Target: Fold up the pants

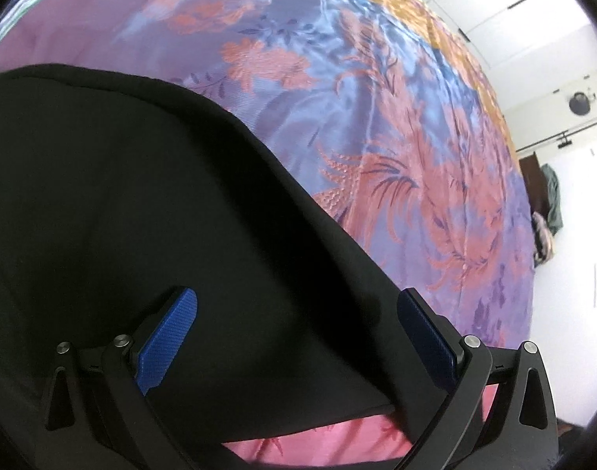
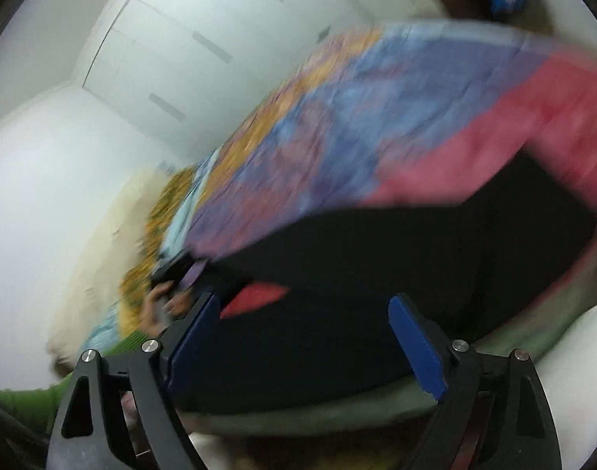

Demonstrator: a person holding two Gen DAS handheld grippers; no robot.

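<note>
On the bed (image 1: 377, 125), near its pink edge, black pants (image 1: 142, 203) lie flat, laid out for folding. Left hand-held gripper (image 1: 294, 305) spread above the cloth, pinching nothing. Right hand-held gripper (image 2: 302, 305) also spread, empty; view blurred. Floral bedspread clear beyond; white wardrobe (image 2: 189, 39) behind.

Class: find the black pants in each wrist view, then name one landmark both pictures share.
Left wrist view: black pants fill the left and lower centre.
Right wrist view: black pants, blurred, cross the lower centre towards the right.
Shared landmark: the floral bedspread under them.
</note>
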